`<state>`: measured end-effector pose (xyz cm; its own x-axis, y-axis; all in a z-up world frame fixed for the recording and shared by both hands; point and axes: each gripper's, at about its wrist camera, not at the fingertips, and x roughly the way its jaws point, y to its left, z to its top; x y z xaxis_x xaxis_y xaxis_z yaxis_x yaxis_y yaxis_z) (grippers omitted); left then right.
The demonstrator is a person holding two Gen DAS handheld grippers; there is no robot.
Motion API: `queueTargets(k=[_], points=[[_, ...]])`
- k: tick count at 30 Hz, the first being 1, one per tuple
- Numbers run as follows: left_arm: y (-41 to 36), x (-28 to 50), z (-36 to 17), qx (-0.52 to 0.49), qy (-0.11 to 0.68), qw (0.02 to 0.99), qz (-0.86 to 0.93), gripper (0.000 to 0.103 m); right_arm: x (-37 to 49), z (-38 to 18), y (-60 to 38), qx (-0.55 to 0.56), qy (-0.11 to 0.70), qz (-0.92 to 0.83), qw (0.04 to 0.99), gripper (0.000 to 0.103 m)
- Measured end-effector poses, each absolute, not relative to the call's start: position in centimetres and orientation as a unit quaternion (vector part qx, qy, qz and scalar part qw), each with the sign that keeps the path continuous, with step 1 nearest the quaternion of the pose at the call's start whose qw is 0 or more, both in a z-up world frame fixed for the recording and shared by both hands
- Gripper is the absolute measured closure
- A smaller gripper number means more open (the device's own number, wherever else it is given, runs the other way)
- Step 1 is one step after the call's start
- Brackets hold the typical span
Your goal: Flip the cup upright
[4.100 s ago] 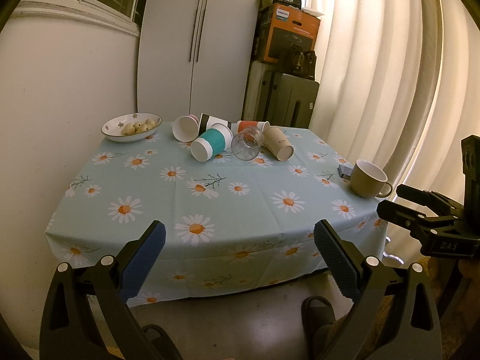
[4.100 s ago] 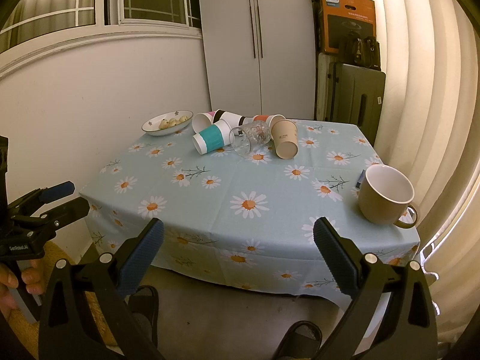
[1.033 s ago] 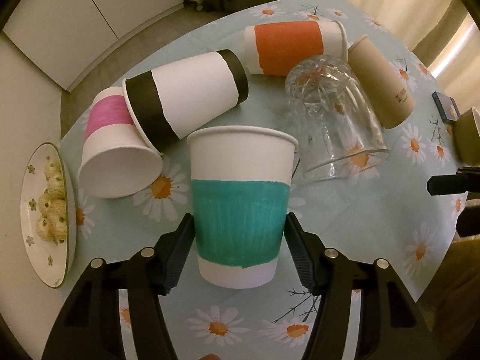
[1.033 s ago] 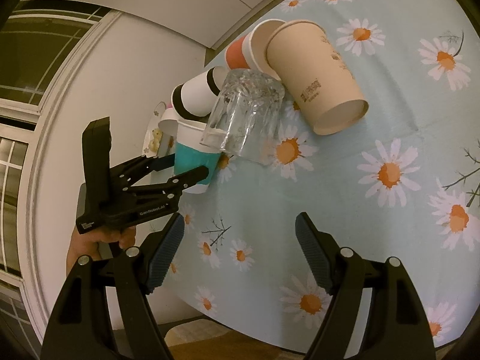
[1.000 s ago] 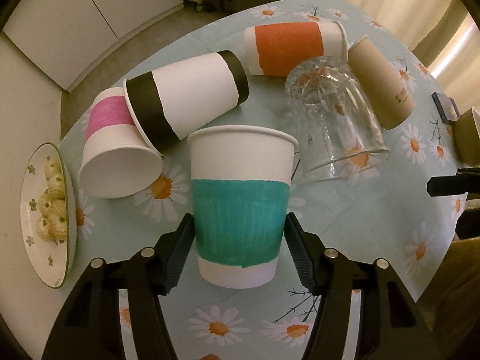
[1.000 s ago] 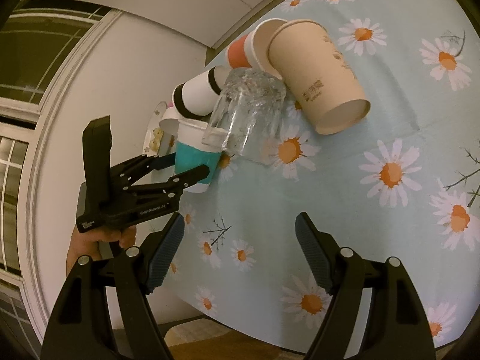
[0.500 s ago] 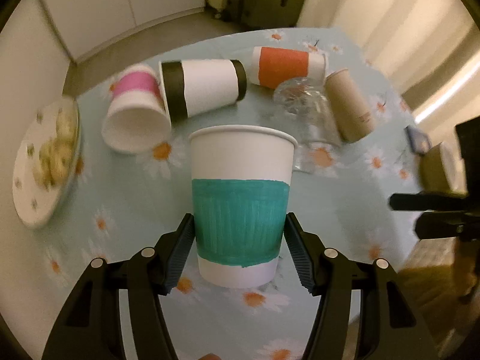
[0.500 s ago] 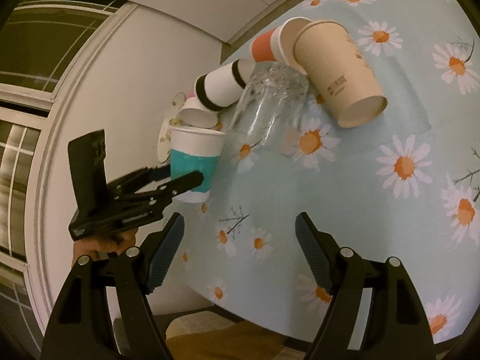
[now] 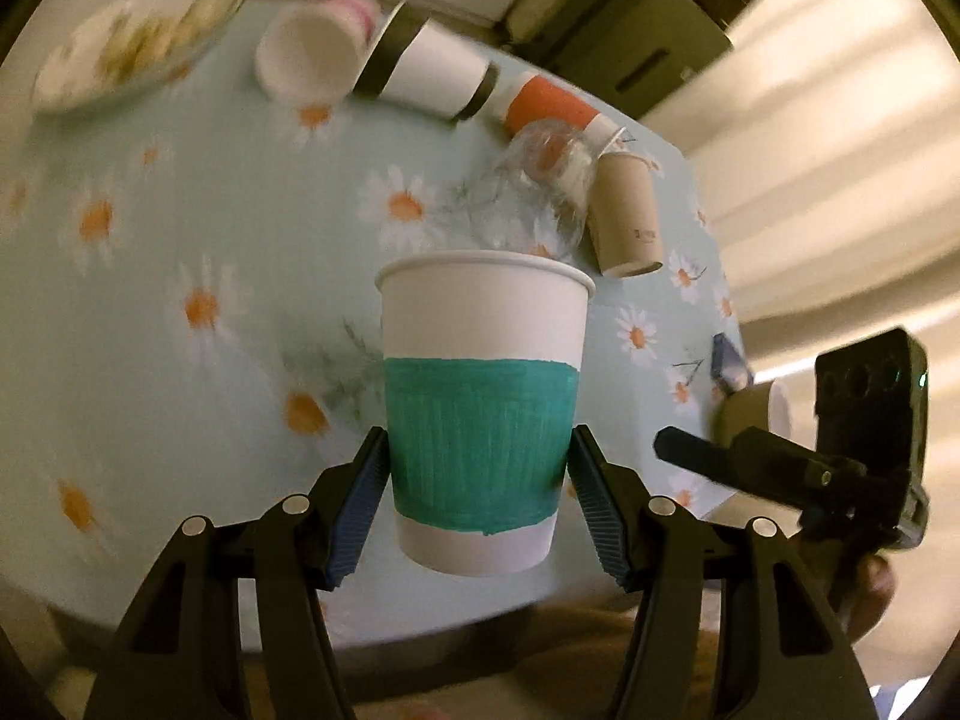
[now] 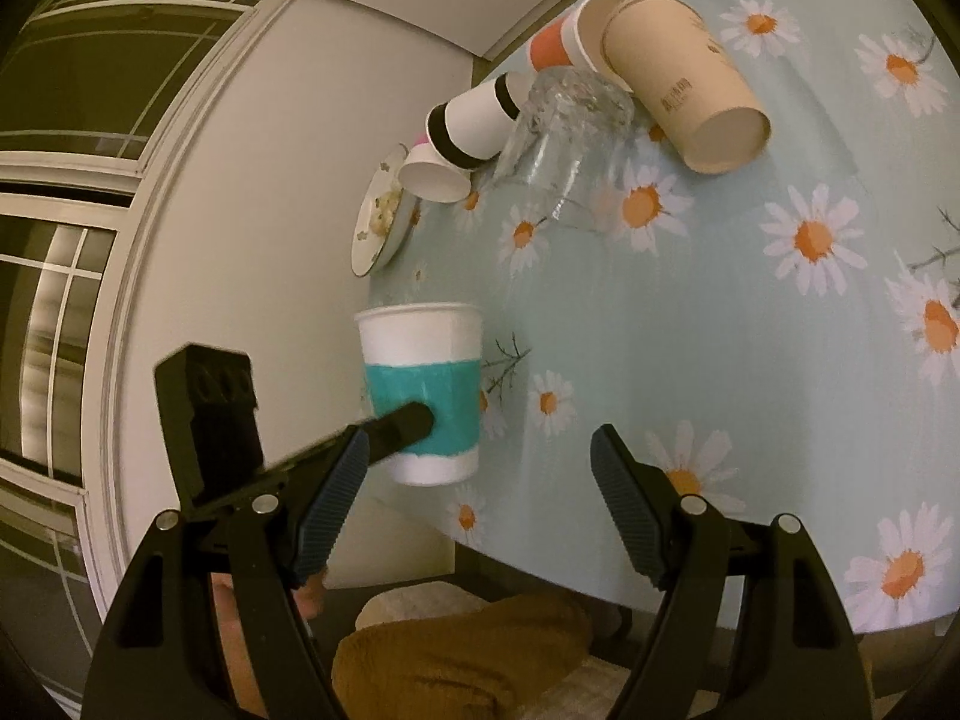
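Left wrist view: left gripper [image 9: 477, 474] fingers clamped on paper cup [image 9: 480, 414], upright, off tablecloth [image 9: 180, 228]. Squeeze may crush wall; tilted release tips it. Right gripper [image 10: 480, 516] fingers apart, empty.

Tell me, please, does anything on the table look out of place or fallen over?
Yes. Four paper cups, pink, black-banded, orange and brown, and a glass lie tipped over on the tablecloth. Nothing looks spilled.
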<state>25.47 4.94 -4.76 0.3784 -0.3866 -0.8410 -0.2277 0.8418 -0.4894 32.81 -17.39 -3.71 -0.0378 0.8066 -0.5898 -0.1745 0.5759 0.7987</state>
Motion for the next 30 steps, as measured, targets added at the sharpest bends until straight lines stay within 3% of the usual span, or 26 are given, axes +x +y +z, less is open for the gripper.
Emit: queueTargets(k=[5,12,15,30], points=[[3.7,24.2,-6.1,-0.305,0.556,0.772,-0.045,0.044,32.5,-3.8,-18.4,0.258,0.615,0.376,0.643,0.026],[2.3,24.0,-7.2,-0.265,0.566,0.780,-0.021,0.043,31.9,-4.3,-19.1,0.245,0.624,0.369,0.644,0.026],[2.2,24.0,-7.3,-0.249,0.567,0.785,-0.018,0.031,31.8,-4.2,-19.2,0.241,0.624,0.369,0.645,0.026],[2.1,23.7,-7.1,-0.231,0.566,0.791,-0.017,0.030,32.0,-4.7,-18.5,0.233,0.629,0.366,0.644,0.026]])
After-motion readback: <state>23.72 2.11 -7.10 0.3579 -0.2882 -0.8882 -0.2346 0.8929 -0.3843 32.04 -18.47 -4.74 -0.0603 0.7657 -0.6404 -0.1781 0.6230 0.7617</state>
